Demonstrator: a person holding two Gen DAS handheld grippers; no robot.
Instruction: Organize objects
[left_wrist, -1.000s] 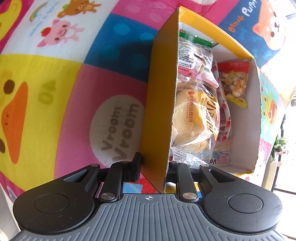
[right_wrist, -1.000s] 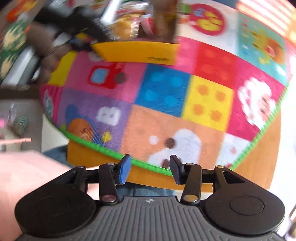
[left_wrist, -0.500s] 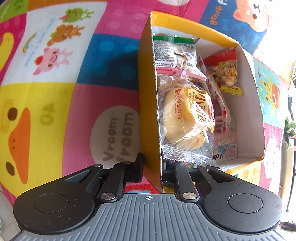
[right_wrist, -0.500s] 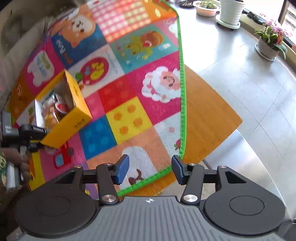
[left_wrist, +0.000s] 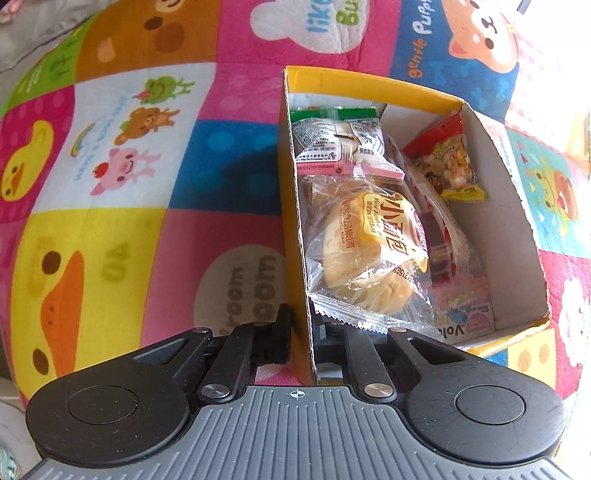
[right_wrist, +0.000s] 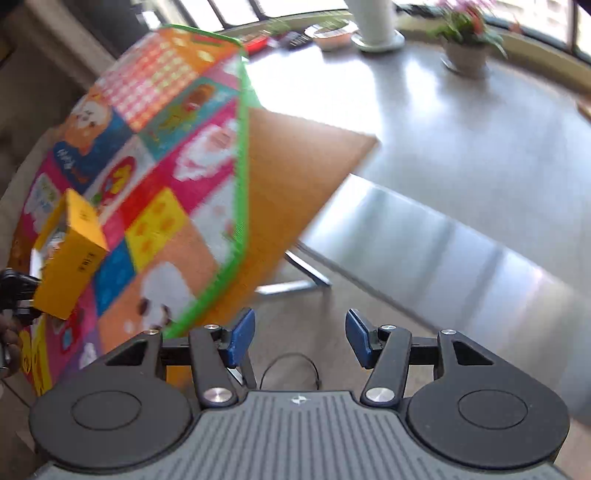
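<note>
Black fingers of your left gripper (left_wrist: 301, 332) pinch the near wall of the yellow cardboard box (left_wrist: 293, 236). One finger is outside the wall and one is inside. The box sits over the bright play mat (left_wrist: 110, 184), out in the middle part and not by an edge. I cannot tell if its bottom touches the mat or if you are holding it up a little.

Look inside the box. A wrapped bun (left_wrist: 369, 258) leans on the wall you hold. Behind it is a green-topped snack pack (left_wrist: 336, 140). A red bag of nuts (left_wrist: 448, 162) stands at the far corner. Flat packs (left_wrist: 461, 295) lie under and beside the bun. So the snacks look put away already.

Your right gripper (right_wrist: 300, 338) has its blue pads spread wide and holds nothing. It hangs off the mat's green edge (right_wrist: 242, 177), over the wooden table (right_wrist: 295, 166) and the shiny floor (right_wrist: 443, 229). From there the box is far off to the left.

I see no loose snacks on the mat. I think the packing is nearly done. What is left is to set the box in its place and let go.
</note>
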